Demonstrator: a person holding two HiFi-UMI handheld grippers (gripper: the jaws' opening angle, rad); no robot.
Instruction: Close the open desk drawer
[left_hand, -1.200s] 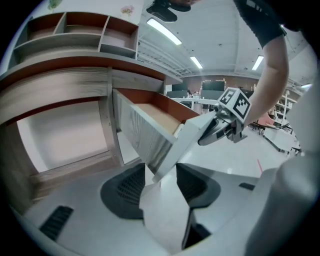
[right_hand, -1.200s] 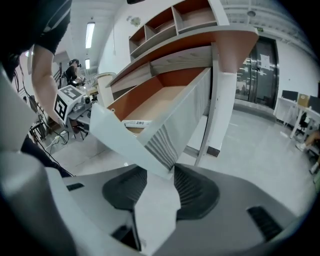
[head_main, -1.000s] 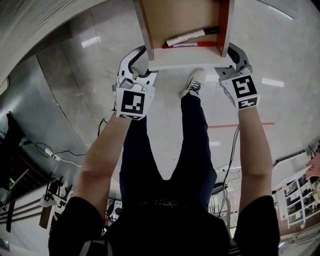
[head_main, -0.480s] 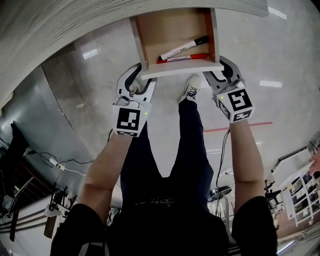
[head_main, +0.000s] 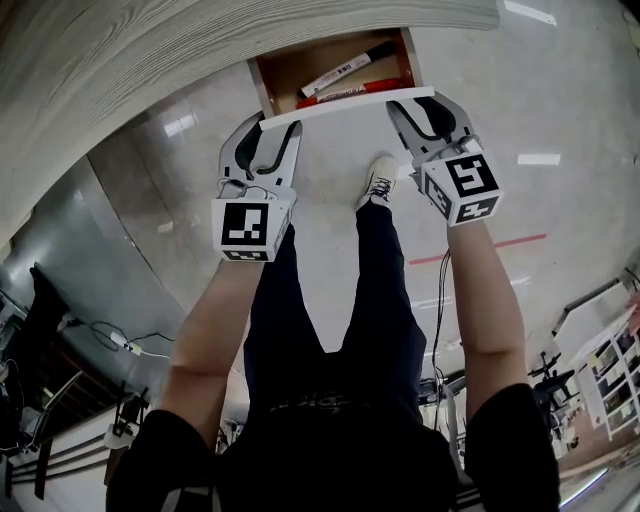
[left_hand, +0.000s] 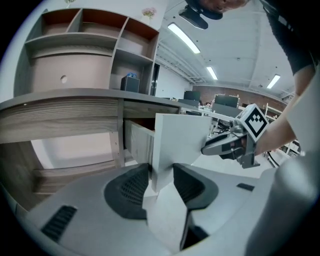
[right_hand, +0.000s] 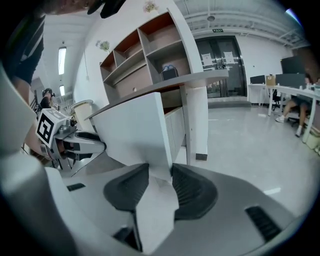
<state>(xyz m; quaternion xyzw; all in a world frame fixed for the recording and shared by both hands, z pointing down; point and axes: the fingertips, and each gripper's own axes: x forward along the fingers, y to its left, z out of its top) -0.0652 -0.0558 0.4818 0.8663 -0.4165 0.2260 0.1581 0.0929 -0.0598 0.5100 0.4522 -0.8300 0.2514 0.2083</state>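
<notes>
Drawer (head_main: 340, 103) nearly in, top centre; left tool (head_main: 262, 128) clamps its front, right tool (head_main: 420, 106) just tightened there; last push remains.

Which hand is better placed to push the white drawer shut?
Both together, probably: left gripper and right gripper each clamp a lower corner of the white drawer front; the right's jaws have just been closing on it.

The drawer (head_main: 345, 104) is white-fronted, brown inside — desk (head_main: 200, 50) grey woodgrain — one marker (head_main: 352, 90) red.
</notes>
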